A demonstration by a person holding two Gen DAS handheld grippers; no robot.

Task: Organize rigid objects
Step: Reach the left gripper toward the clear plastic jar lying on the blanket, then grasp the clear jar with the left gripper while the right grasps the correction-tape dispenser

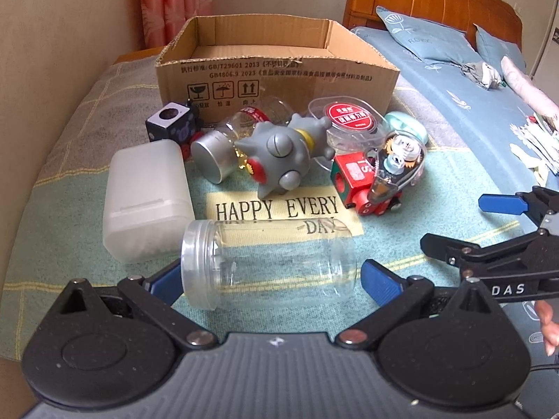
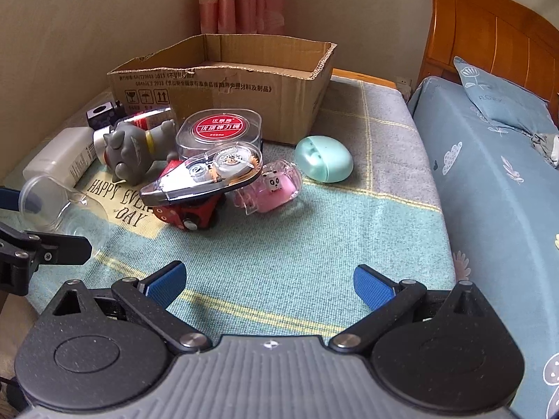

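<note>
Straight beyond your left claw (image 1: pixel 269 279) stands the cardboard box (image 1: pixel 276 80), open-topped, behind the toy pile. A clear jar (image 1: pixel 269 262) lies sideways between that claw's wide-spread fingers, not squeezed. Your right claw (image 2: pixel 269 282) is spread wide, holding nothing above the blanket (image 2: pixel 279 237).

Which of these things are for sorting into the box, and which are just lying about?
For the job: cardboard box, clear jar, white case, grey toy, red toy car, tape dispenser, green egg-shaped case.

Lying about: pillow, crumpled cloth.
</note>
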